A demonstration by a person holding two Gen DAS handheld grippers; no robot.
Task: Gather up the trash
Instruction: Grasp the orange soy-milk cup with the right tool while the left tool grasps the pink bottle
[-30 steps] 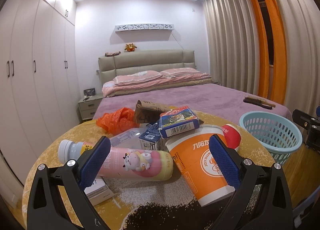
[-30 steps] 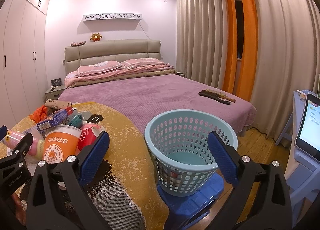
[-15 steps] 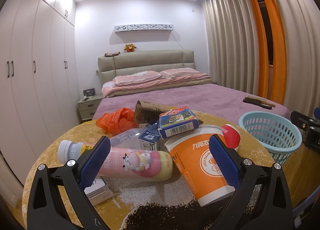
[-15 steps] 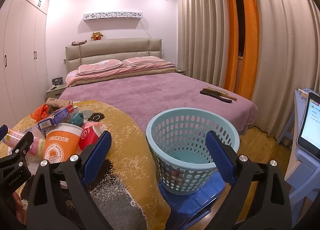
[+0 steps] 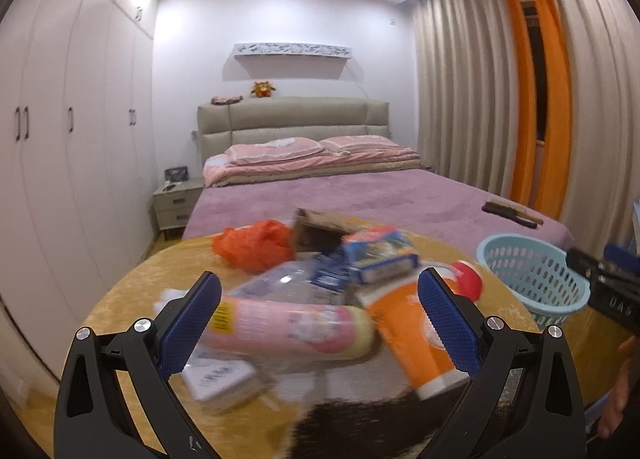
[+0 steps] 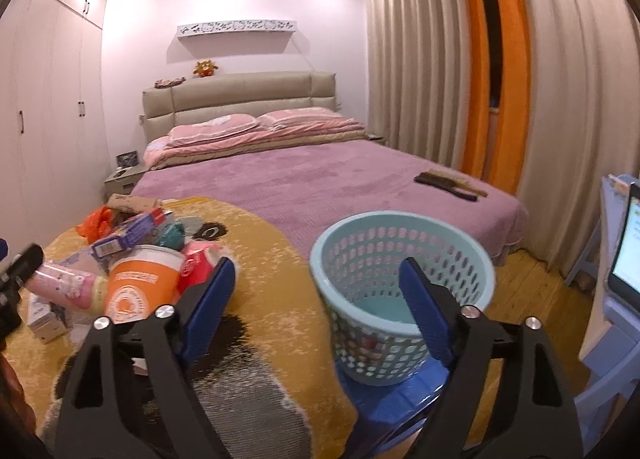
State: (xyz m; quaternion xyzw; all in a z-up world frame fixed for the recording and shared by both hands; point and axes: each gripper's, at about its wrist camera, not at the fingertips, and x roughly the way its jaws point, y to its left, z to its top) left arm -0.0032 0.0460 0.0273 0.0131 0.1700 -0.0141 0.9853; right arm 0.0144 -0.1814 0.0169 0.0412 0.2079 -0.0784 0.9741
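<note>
Left wrist view is showing the left gripper (image 5: 320,309) low in the frame, its blue fingers (image 5: 192,317) standing spread with nothing pinched. Between and beyond them the trash pile is lying blurred on the yellow table (image 5: 132,291): a pink bottle (image 5: 288,325) on its side at centre, an orange cup (image 5: 408,333) tipped over at its right end, a blue box (image 5: 378,255) resting on top, and an orange bag (image 5: 256,245) behind. A light blue basket (image 5: 532,283) is sitting at the right of the frame, off the table's edge.

Right wrist view is showing the right gripper (image 6: 318,305) with its jaws closing while still wide apart, gripping nothing. Its right finger is overlapping the basket (image 6: 400,255), which is standing on a blue stool (image 6: 396,403) right of centre. The cup (image 6: 140,287) and bottle (image 6: 64,285) are sitting at left of the frame. A brush (image 6: 448,181) is lying on the purple bed (image 6: 320,179) behind.
</note>
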